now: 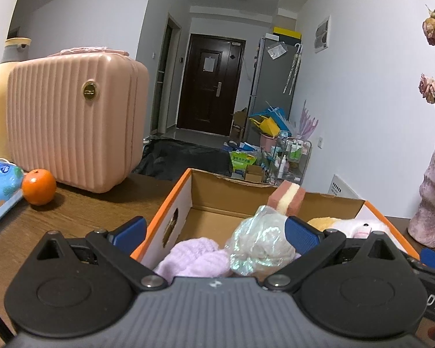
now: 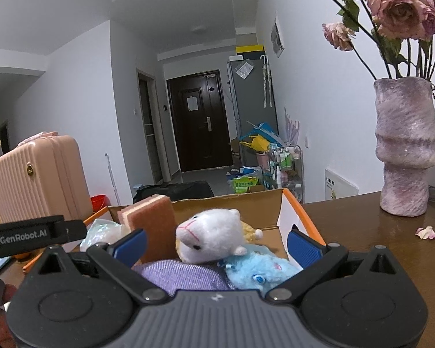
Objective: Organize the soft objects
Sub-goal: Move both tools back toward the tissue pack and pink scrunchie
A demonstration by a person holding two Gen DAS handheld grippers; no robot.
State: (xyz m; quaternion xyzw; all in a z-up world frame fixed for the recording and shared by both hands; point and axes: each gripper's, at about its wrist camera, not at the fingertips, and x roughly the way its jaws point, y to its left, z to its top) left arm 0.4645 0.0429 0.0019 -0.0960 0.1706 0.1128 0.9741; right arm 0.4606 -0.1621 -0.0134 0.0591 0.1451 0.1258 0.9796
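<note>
Nearest, both grippers hover at the near edge of the orange-rimmed cardboard box (image 1: pixel 171 203), and both have their jaws spread wide, holding nothing. Between the left gripper (image 1: pixel 214 229) fingers lie a lilac knitted soft bundle (image 1: pixel 194 256) and an iridescent crinkled plastic-wrapped ball (image 1: pixel 261 240), inside the box. Between the right gripper (image 2: pixel 216 242) fingers sit a purple glittery cloth pouch (image 2: pixel 182 275), a pale blue plush toy (image 2: pixel 258 269) and a white plush hamster (image 2: pixel 211 236), also in the box. Against the box's far wall stands a pink-and-cream sponge block (image 1: pixel 287 200). Left of the box on the brown wooden worktop (image 1: pixel 81 211) rests an orange (image 1: pixel 39 187), with a ribbed pink hard-shell suitcase (image 1: pixel 72 121) behind it. Right of the box stands a mottled purple ceramic vase (image 2: pixel 406 156) holding dried pink roses (image 2: pixel 400 11).
</note>
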